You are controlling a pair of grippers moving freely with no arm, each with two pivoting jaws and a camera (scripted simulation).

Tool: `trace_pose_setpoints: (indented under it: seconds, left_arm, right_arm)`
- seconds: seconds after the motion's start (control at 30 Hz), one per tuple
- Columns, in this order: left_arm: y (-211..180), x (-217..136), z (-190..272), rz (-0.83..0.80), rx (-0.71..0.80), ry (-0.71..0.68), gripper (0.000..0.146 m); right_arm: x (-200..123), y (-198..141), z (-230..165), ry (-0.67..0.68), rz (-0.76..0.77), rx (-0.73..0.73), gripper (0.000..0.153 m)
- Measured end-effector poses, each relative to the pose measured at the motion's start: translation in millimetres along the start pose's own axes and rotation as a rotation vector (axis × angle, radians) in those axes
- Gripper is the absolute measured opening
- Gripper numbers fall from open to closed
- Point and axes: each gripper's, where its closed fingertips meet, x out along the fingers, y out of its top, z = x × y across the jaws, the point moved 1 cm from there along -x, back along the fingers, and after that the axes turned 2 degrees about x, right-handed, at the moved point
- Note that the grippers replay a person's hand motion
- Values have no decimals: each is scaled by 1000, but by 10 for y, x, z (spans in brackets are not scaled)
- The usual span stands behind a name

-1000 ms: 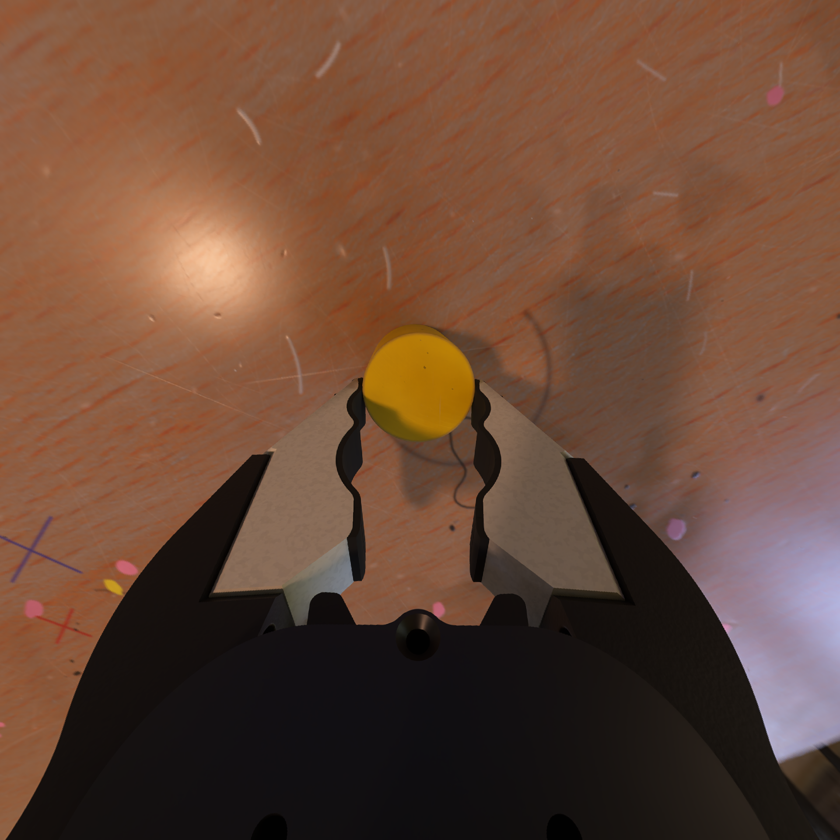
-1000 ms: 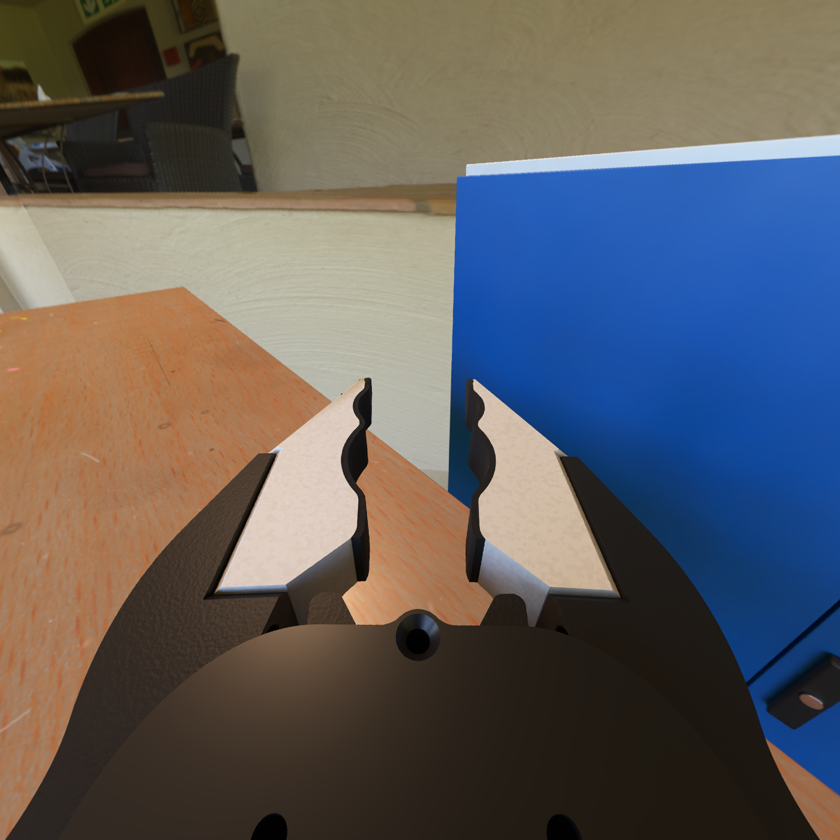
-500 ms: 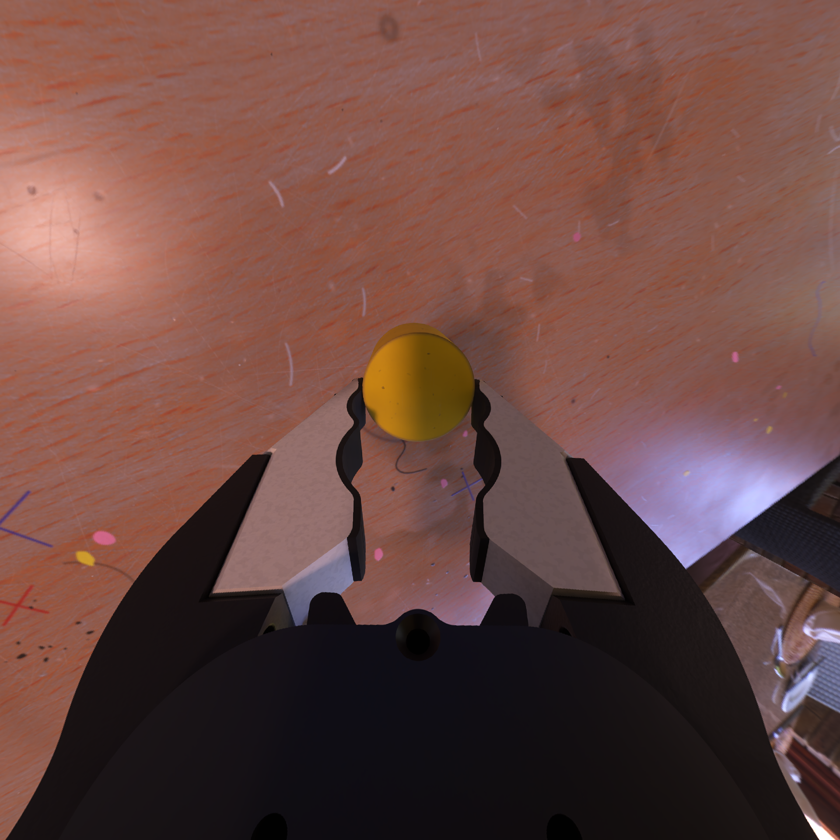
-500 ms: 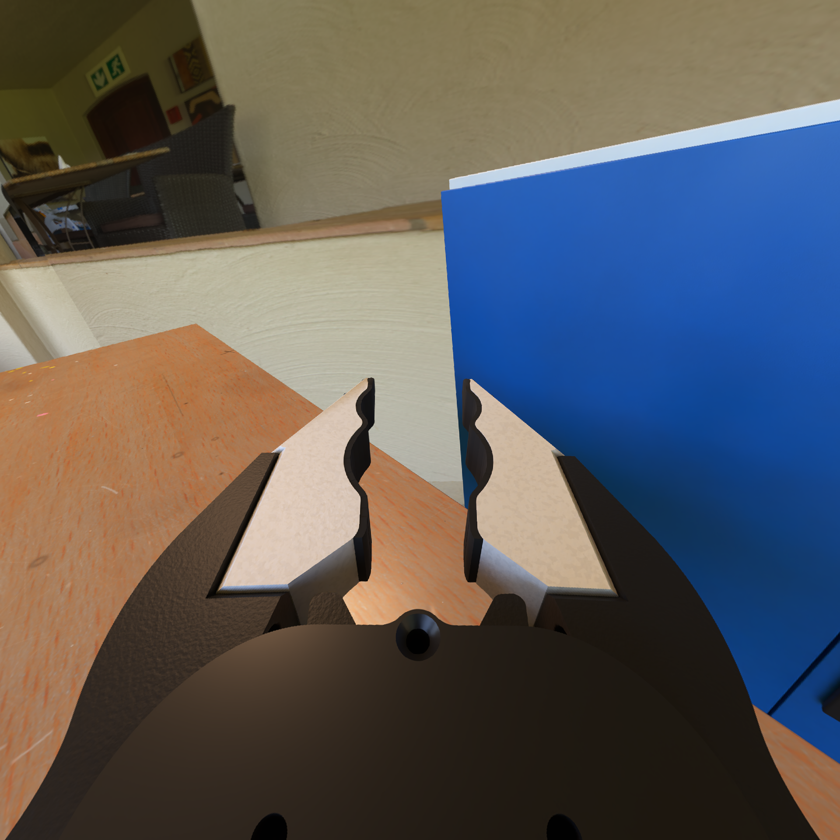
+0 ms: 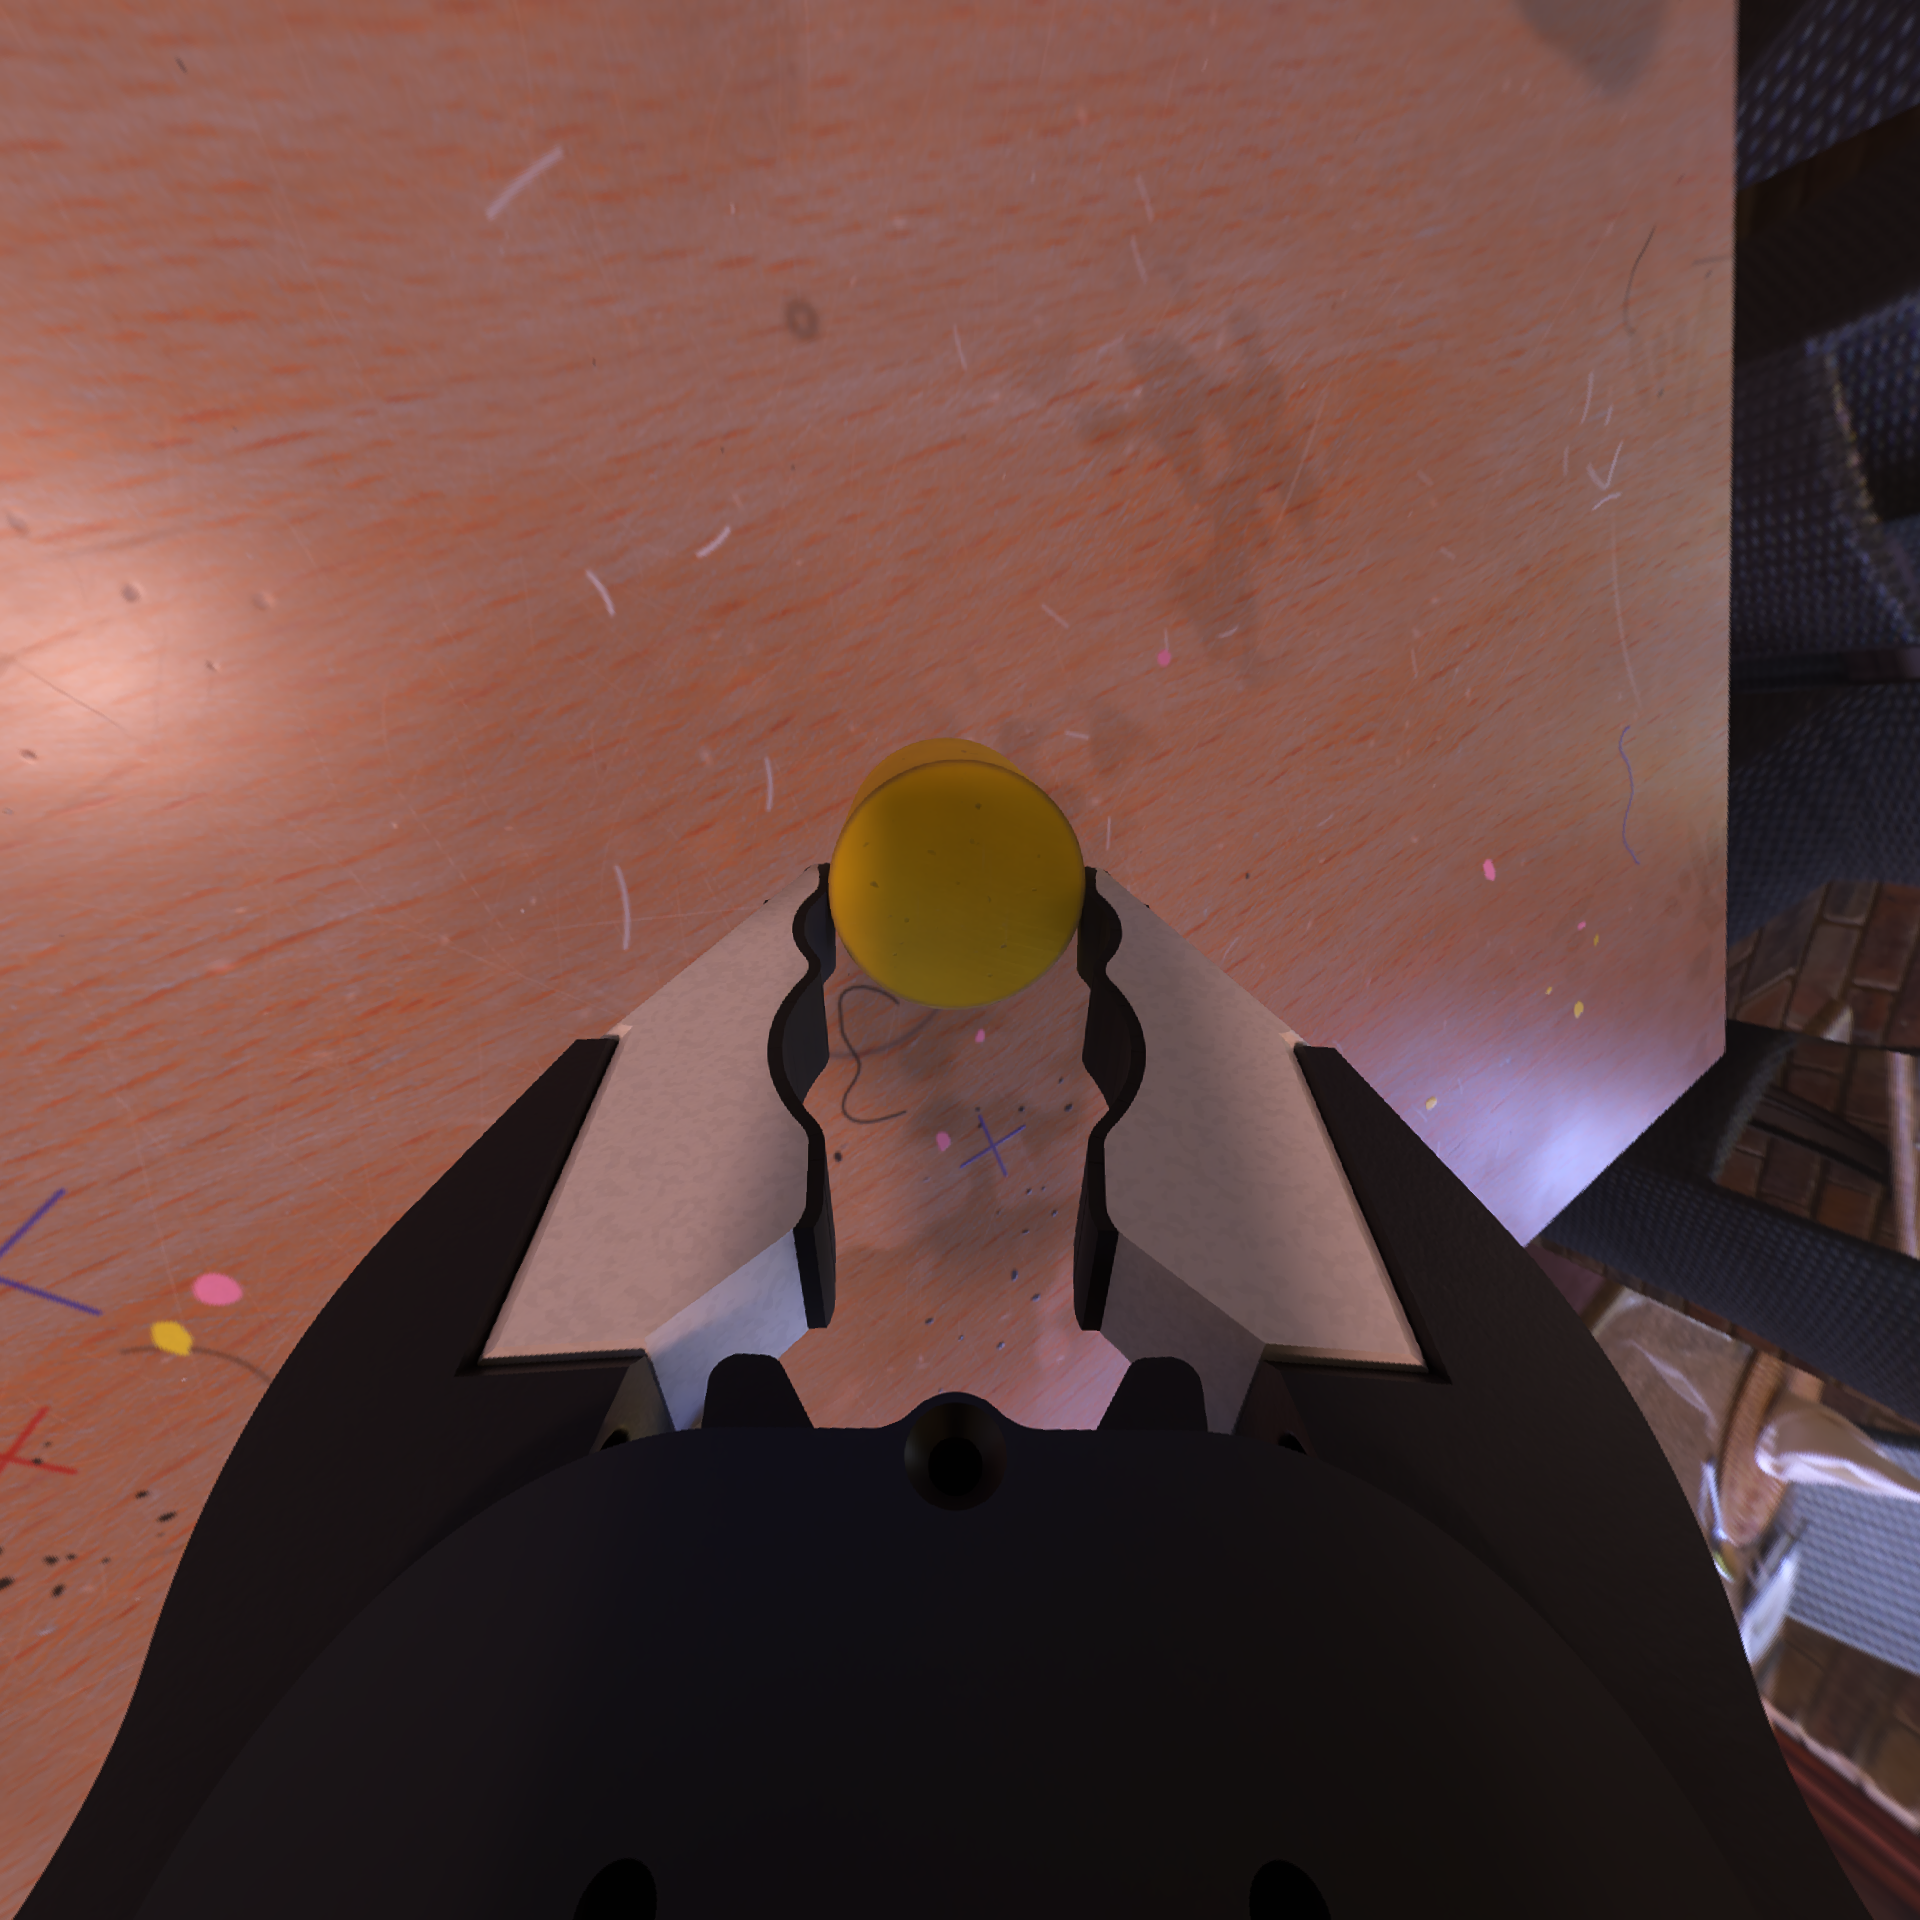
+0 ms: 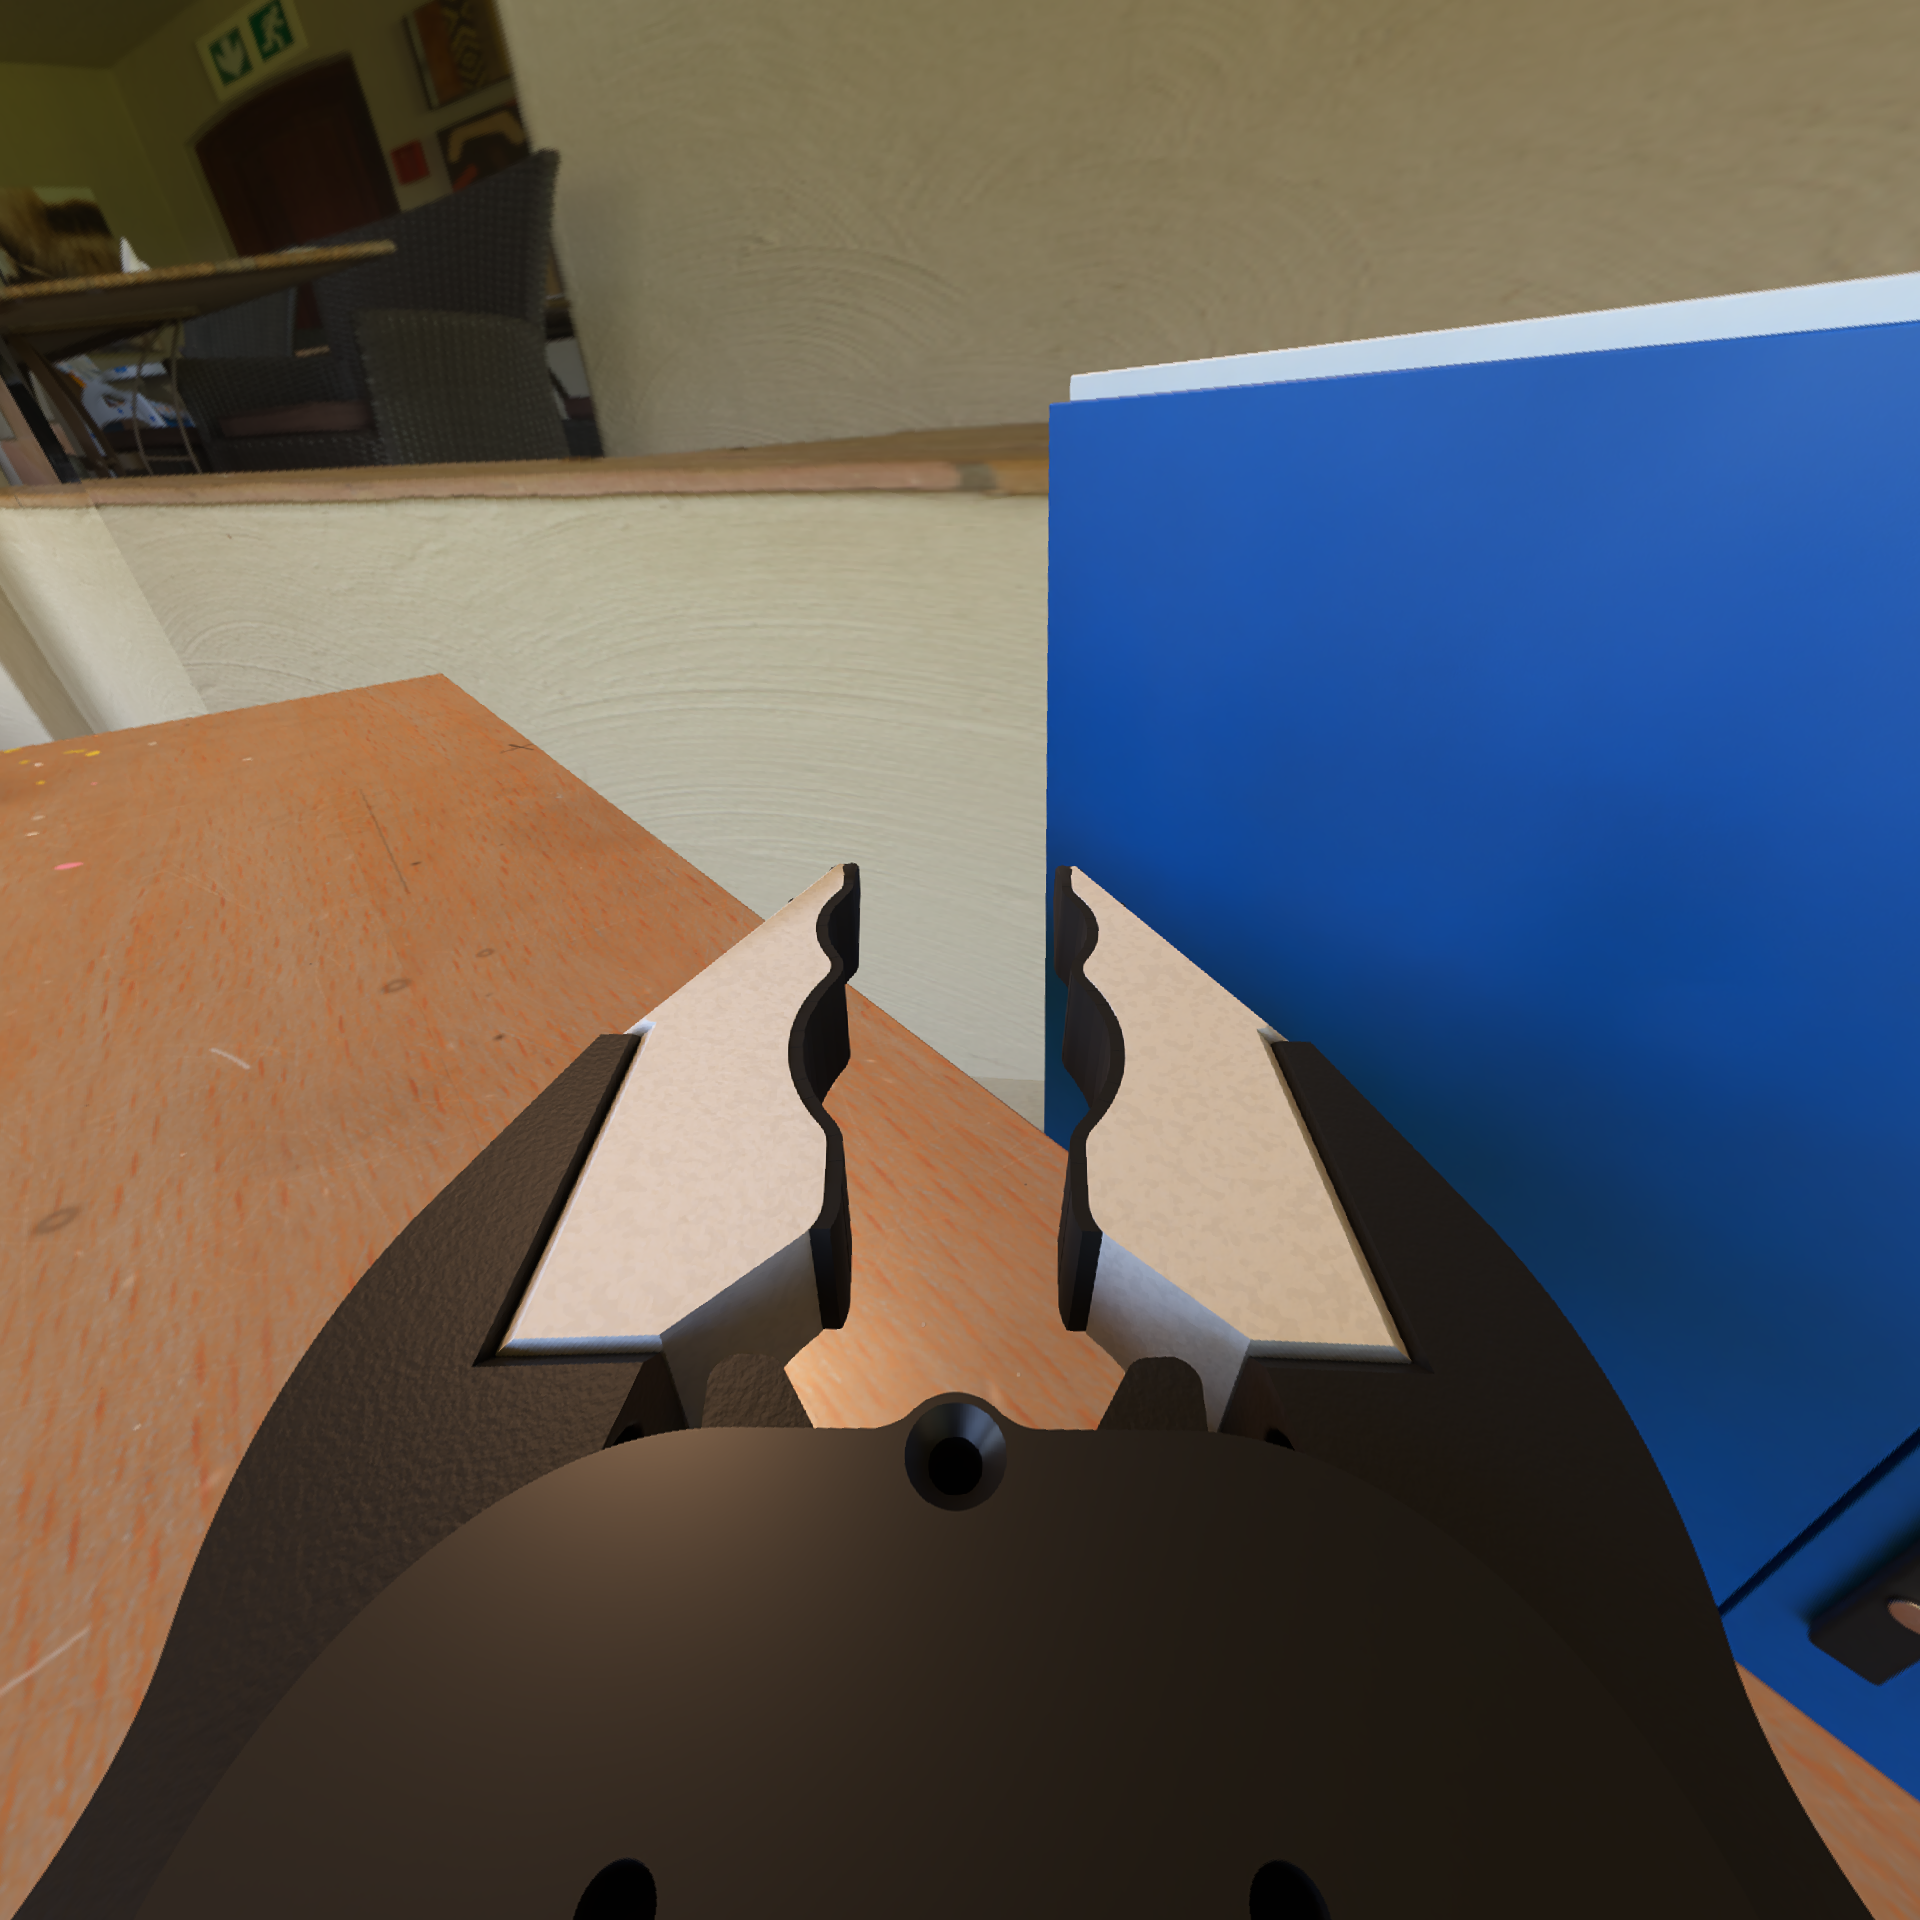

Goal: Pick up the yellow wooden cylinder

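Observation:
The yellow wooden cylinder (image 5: 956,883) sits clamped between the tips of my left gripper (image 5: 956,904), its round end face toward the camera. The left gripper is shut on it and holds it well above the orange-brown wooden table (image 5: 416,416), looking straight down. My right gripper (image 6: 956,914) is open and empty, its jaws apart, hovering low over the table (image 6: 260,987) near its far edge. The cylinder does not show in the right wrist view.
The table's right edge (image 5: 1730,623) shows in the left wrist view, with dark woven chairs (image 5: 1829,468) below it. A tall blue cabinet (image 6: 1507,883) stands close at the right gripper's right. A cream low wall (image 6: 623,623) runs behind the table.
The left gripper has risen with the cylinder: the table looks farther away and its right edge has come into view. The right gripper tilted slightly, its jaws a little closer together.

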Motion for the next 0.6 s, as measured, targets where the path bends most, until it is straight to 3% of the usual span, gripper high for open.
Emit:
trace_pose_setpoints:
  seconds: [0.2,0.43,0.6]
  left_arm:
    - [143,-378,184,176,32,24,47]
    - [535,-1565,699,514,133,122,47]
    - [371,-2240,1172,571,211,239,47]
  right_arm:
    - [25,-31,-52,3,-23,-50,37]
    - [46,-60,-106,-2,-45,-109,37]
    - [42,-66,-153,-22,-46,-180,39]
